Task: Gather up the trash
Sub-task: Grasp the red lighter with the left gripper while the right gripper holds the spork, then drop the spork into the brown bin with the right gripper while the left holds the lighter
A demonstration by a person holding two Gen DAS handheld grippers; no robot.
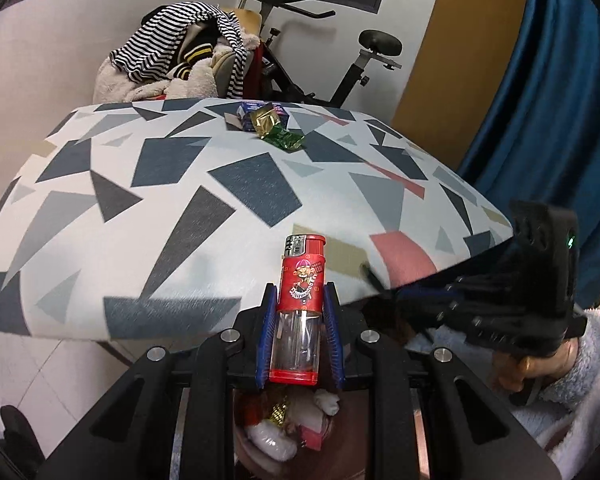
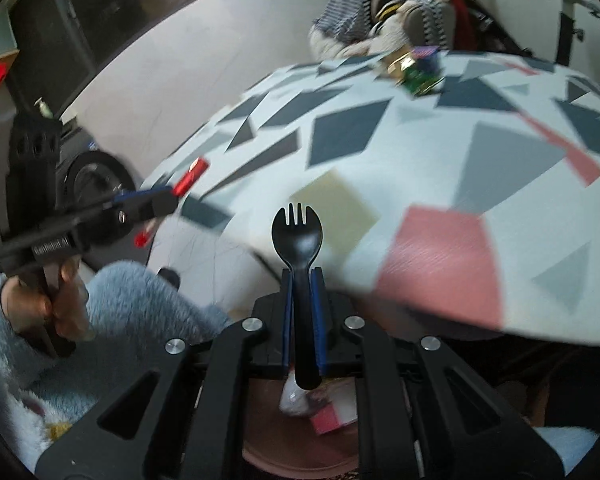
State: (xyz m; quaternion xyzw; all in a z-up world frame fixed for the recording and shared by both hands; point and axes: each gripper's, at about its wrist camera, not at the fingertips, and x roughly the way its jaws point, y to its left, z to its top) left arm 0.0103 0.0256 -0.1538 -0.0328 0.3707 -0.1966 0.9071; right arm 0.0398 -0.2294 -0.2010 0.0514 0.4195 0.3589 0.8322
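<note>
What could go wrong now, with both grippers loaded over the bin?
1. The left gripper clamps the lighter only around its lower half; it could tip or slip out past the trash bin.
2. The spork sits upright in the right gripper by its thin handle, so it may pivot on release.
3. The wrappers at the table's far edge are easy to forget.

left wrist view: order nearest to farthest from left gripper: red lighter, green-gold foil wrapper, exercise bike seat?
1. Red lighter with clear tank: clamped in the left gripper.
2. Green-gold foil wrapper: far end of the patterned table.
3. Black exercise bike seat: beyond the table, upper right.
</note>
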